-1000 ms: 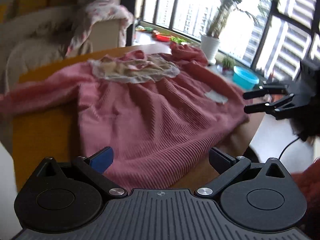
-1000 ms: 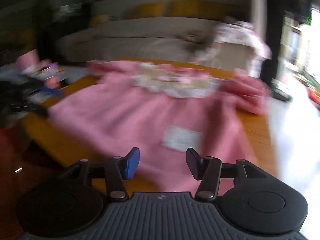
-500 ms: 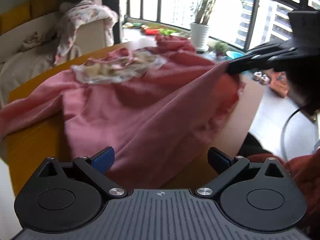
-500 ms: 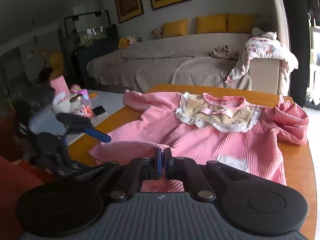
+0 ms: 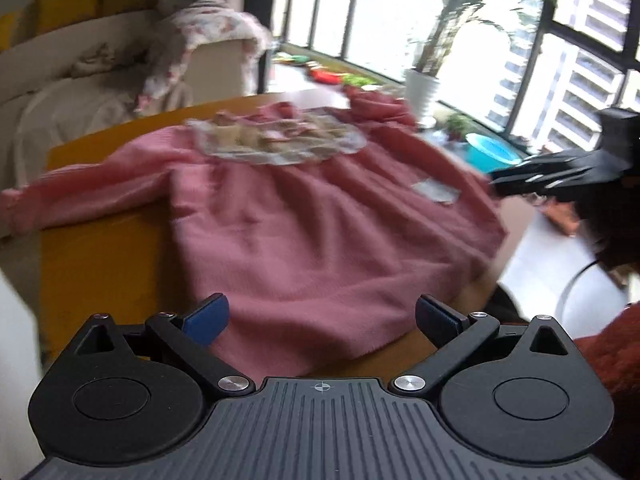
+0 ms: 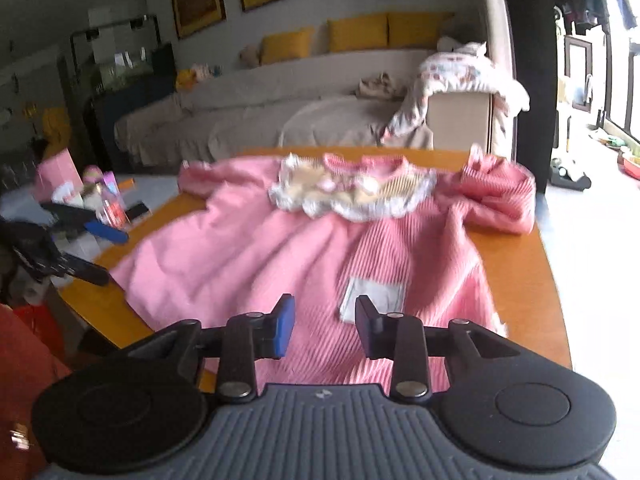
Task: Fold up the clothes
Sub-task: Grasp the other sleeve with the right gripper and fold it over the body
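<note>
1. Both claws are empty as I read them: my left gripper (image 5: 322,316) has its jaws spread wide over the near hem, and my right gripper (image 6: 323,326) is parted about halfway, holding nothing.
2. My target, the pink dress (image 6: 312,256), lies face up and mostly spread on the orange table (image 6: 520,264), frilly collar (image 6: 352,192) at the far side, hem towards me and partly draped over the near edge.
3. One sleeve (image 6: 496,200) is bunched in a heap by the far right corner; the other sleeve (image 5: 76,200) stretches out left, its cuff running past the table edge.
4. Risk, as I judge it: a pull on the overhanging hem could drag the whole garment off the table, since the ribbed fabric looks loose and slides easily.
5. Folding before that bunched sleeve is flattened would likely trap a lump and leave the fold crooked.
6. Pinching only the top layer at the hem could separate front from back.
7. Hard to make out: both views are motion-blurred, the white patch (image 6: 374,298) can't be read, and the hem's lowest edge sits hidden behind my gripper bodies.
</note>
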Action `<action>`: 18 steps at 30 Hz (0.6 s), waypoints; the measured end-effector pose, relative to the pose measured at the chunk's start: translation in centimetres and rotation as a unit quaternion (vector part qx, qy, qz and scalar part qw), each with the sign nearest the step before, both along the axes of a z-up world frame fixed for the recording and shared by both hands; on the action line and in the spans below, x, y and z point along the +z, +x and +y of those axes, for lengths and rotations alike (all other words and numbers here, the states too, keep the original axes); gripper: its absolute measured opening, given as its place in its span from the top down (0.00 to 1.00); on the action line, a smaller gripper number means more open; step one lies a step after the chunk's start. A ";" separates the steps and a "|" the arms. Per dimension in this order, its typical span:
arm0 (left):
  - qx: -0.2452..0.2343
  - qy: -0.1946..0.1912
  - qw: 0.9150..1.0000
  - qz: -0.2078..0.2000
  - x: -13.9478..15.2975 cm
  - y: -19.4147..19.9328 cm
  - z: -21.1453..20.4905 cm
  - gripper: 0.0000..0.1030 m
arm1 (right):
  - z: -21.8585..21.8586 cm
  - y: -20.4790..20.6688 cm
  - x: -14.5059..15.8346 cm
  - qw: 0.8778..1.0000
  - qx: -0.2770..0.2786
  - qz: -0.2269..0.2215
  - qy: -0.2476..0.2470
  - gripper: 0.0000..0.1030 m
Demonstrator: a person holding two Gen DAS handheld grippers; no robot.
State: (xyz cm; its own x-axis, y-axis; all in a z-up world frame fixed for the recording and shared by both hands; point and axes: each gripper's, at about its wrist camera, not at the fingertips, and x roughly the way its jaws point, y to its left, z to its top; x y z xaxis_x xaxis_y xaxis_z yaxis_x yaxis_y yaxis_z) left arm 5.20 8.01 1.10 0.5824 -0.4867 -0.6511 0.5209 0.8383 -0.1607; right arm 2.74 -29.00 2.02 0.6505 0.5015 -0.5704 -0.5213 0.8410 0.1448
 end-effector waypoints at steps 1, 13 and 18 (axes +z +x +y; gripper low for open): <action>-0.013 -0.015 1.000 0.003 -0.2 0.2 -0.6 0.01 | 0.4 0.3 -0.7 1.000 0.003 0.009 -0.003 0.68; -0.026 -0.099 0.991 0.081 -1.1 3.3 0.3 0.00 | -4.3 1.0 -0.7 0.997 -0.063 0.036 -0.014 0.37; 0.006 -0.187 0.980 0.070 0.9 7.7 -0.5 0.00 | -1.9 6.3 3.2 0.986 -0.087 -0.080 -0.116 0.37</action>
